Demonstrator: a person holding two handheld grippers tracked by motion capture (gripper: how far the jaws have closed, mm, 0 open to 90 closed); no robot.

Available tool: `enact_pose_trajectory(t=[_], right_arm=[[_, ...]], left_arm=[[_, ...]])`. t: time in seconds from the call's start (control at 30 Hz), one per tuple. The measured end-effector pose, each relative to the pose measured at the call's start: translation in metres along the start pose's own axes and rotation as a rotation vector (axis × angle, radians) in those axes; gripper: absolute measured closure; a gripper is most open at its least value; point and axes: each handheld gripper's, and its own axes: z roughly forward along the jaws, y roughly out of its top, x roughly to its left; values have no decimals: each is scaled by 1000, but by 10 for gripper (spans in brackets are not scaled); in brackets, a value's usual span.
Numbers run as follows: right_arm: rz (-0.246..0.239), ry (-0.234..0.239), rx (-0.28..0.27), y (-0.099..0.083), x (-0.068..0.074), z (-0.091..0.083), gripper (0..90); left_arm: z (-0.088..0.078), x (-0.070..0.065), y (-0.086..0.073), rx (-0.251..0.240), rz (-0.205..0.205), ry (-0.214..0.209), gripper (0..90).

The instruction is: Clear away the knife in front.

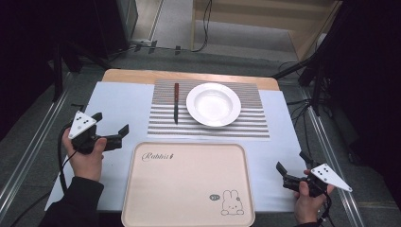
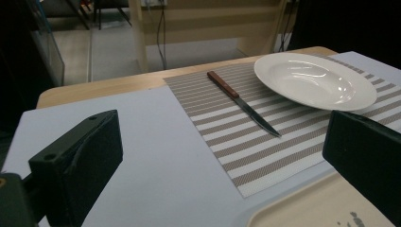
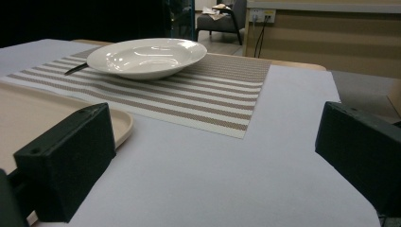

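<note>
Pale sheeting covers the table (image 1: 123,101), with a striped mat (image 1: 208,125) at the far side carrying a knife (image 1: 176,101) just left of a white plate (image 1: 213,104), and a beige tray (image 1: 189,189) lying bare at the near edge. Left gripper (image 1: 111,126) and right gripper (image 1: 291,166) flank the tray, well apart, each hand-held low, angled inward, jaws spread and empty. Likely risk: the thin, flat knife could slip from a grip, or a reaching jaw could nudge the plate.
</note>
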Motion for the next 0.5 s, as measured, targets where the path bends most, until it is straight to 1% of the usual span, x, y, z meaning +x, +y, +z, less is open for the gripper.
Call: enact_pose_trajectory(t=[0.1,0.17,0.2,0.23,0.27,0.3,0.33,0.43,0.5], right_arm=[[4,4,-1,0,0,0,0],[2,9,-3,0,0,0,0],[2,9,-3,0,0,0,0],[0,0,-6,0,0,0,0],[3,-5,-6,0,0,0,0],[4,-3,-5,0,0,0,0],[4,-3,-4,0,0,0,0],[2,-3,-6,0,0,0,0],[2,-3,-5,0,0,0,0]], left_arm=[[12,-4,5,5,-1,-15,0],[22,-6,8,17,3,-20,0],[22,-6,8,17,3,-20,0],[31,-8,11,27,7,-26,0],[35,-9,12,34,11,-25,0],[35,-9,12,34,11,-25,0],[42,-11,16,37,13,-29,0],[53,-14,21,45,13,-35,0],[62,-17,23,63,36,-32,0]])
